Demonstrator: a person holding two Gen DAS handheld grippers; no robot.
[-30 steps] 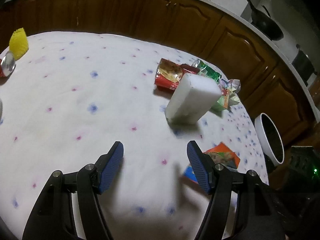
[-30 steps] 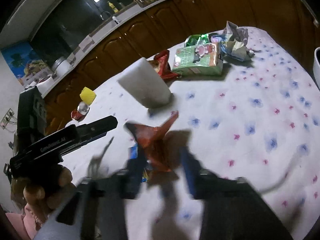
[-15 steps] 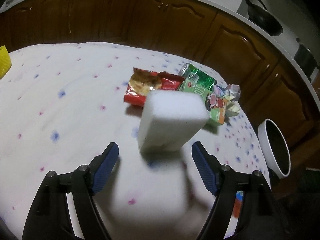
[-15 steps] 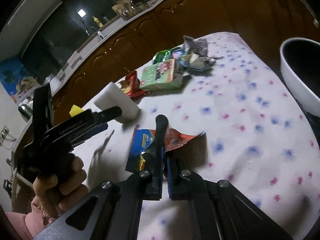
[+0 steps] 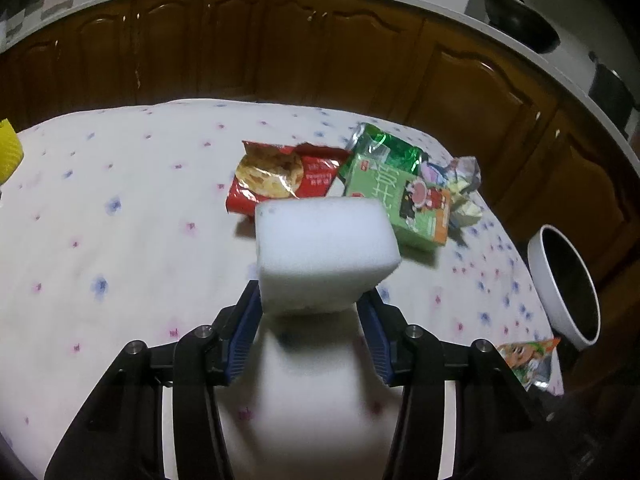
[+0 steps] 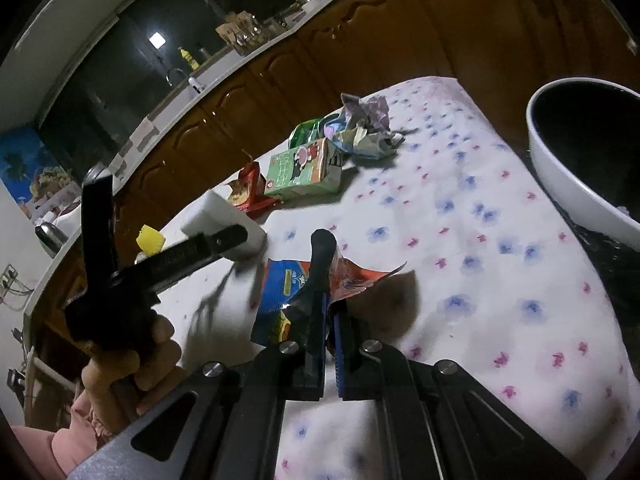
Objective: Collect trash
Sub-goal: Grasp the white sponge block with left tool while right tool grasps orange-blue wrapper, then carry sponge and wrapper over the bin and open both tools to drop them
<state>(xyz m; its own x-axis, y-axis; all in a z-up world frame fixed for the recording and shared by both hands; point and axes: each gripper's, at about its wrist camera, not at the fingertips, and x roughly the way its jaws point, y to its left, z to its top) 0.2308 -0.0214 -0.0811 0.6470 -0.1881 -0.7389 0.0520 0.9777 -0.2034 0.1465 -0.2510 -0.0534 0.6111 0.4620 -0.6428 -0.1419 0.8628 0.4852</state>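
The left gripper (image 5: 310, 308) is closing its jaws around a white foam block (image 5: 324, 256) on the flowery tabletop (image 5: 120, 240), blue pads right at its sides. The right gripper (image 6: 329, 312) is pinching shut on a blue and red wrapper (image 6: 288, 284). More wrappers and a green carton (image 6: 304, 168) are sitting further back, with a white bin (image 6: 576, 176) off the tabletop's edge.

A white rectangular foam block (image 5: 326, 254) stood tilted between blue pads. A crumpled red-and-blue foil wrapper (image 6: 356, 280) was pinched above the flowered tablecloth.
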